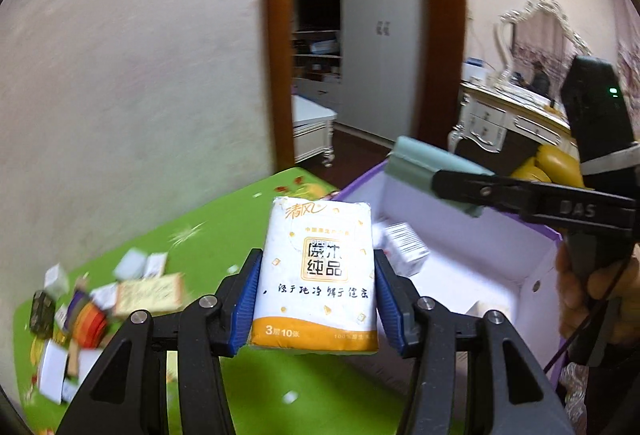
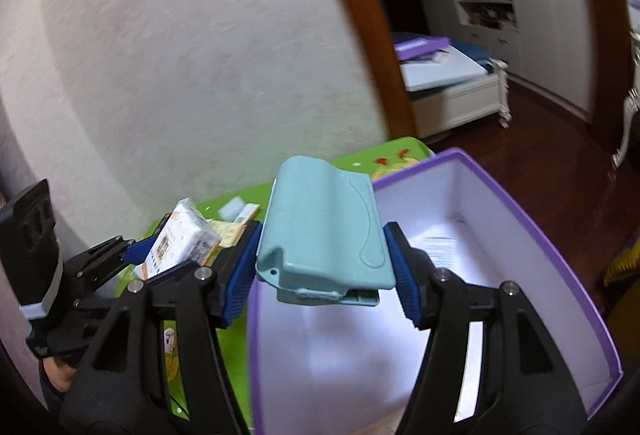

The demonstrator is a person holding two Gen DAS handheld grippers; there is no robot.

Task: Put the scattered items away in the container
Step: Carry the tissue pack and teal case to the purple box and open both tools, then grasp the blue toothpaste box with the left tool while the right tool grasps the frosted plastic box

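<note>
Inside the purple-rimmed box, white-lined: one small white carton on the floor. Above its rim, left gripper clamped on an upright tissue pack; right gripper clamped on a teal case. Leftward on the green table, a blurred clutter of small packets. Beyond, pale wall, wooden door frame, white wardrobe.

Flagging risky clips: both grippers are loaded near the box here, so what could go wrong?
1. The left gripper and right gripper converge on one box; they may collide.
2. The tissue pack hangs over the box's edge and could land outside.
3. The teal case could slip early.
</note>
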